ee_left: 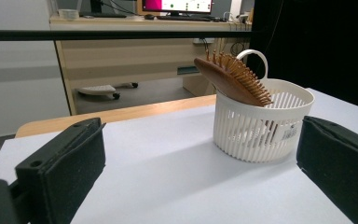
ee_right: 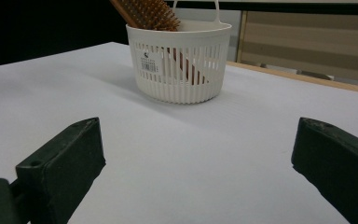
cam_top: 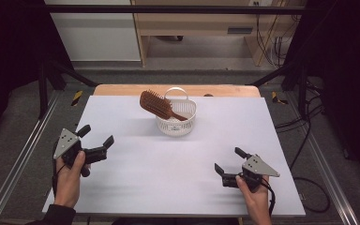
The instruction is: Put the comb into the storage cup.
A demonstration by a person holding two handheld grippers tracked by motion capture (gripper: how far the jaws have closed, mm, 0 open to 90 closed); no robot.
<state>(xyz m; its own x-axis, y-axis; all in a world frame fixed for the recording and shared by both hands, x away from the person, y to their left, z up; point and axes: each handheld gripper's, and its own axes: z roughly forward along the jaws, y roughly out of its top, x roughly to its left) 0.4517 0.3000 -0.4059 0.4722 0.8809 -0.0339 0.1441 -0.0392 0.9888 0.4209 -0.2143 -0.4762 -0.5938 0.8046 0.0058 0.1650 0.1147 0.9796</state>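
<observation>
From the high view we see the left gripper [cam_top: 97,139] held low over the white table [cam_top: 136,183], its jaws spread wide with nothing between them. The right gripper [cam_top: 228,160] sits likewise, jaws apart and empty. Ahead of both, and between them, stands a white basket [cam_top: 176,119], well apart from either tool. A wooden hairbrush [cam_top: 157,104] leans in it, handle down inside and bristled head sticking out over the rim on the left gripper's side. We judge that the brush rests that way because it is too long to lie flat inside, so the rim props it up.

In the left gripper view, we look between our two black jaws, which stand far apart with bare table between them. The basket [ee_left: 261,123] is ahead and toward the right jaw, and the hairbrush [ee_left: 233,79] tilts out of it toward us, bristles facing up and right.

In the right gripper view, the jaws again stand wide and hold nothing. The basket [ee_right: 182,60] lies ahead, slightly toward the left jaw, with the hairbrush [ee_right: 147,13] head rising above its rim. Both tools seem parked at rest, aimed at the basket.
</observation>
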